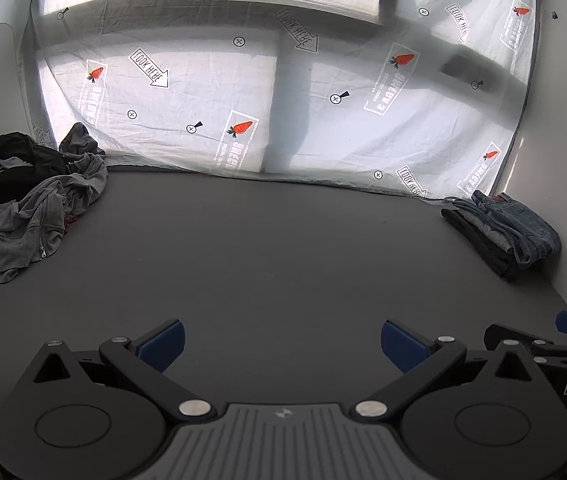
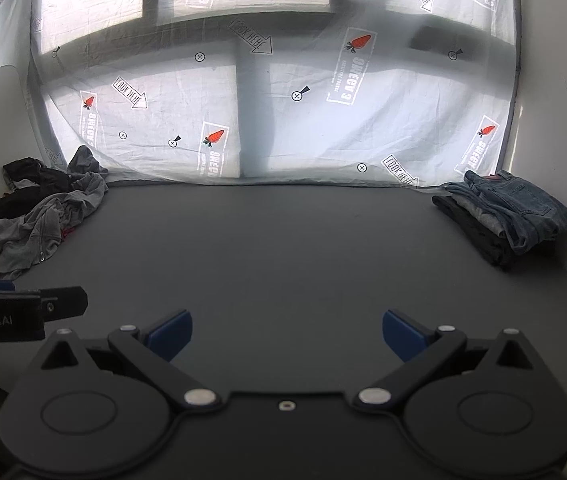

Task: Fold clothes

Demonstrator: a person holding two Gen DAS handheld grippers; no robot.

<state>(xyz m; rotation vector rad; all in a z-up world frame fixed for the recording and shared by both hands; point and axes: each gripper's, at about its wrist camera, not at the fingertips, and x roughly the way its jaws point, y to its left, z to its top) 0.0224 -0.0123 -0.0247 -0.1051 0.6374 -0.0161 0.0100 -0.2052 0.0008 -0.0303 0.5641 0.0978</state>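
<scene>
A heap of unfolded clothes (image 1: 31, 208) lies at the table's far left, with a grey zip hoodie (image 1: 39, 224) on top and black garments behind; it also shows in the right wrist view (image 2: 39, 216). A stack of folded clothes (image 1: 507, 232) with blue jeans on top sits at the far right, also in the right wrist view (image 2: 511, 216). My left gripper (image 1: 282, 344) is open and empty over the dark table near its front edge. My right gripper (image 2: 287, 336) is open and empty beside it.
The dark grey table (image 1: 283, 248) spans both views. A white printed sheet (image 1: 243, 92) hangs behind it. White walls close the left and right sides. The right gripper's body shows at the left wrist view's right edge (image 1: 543, 348).
</scene>
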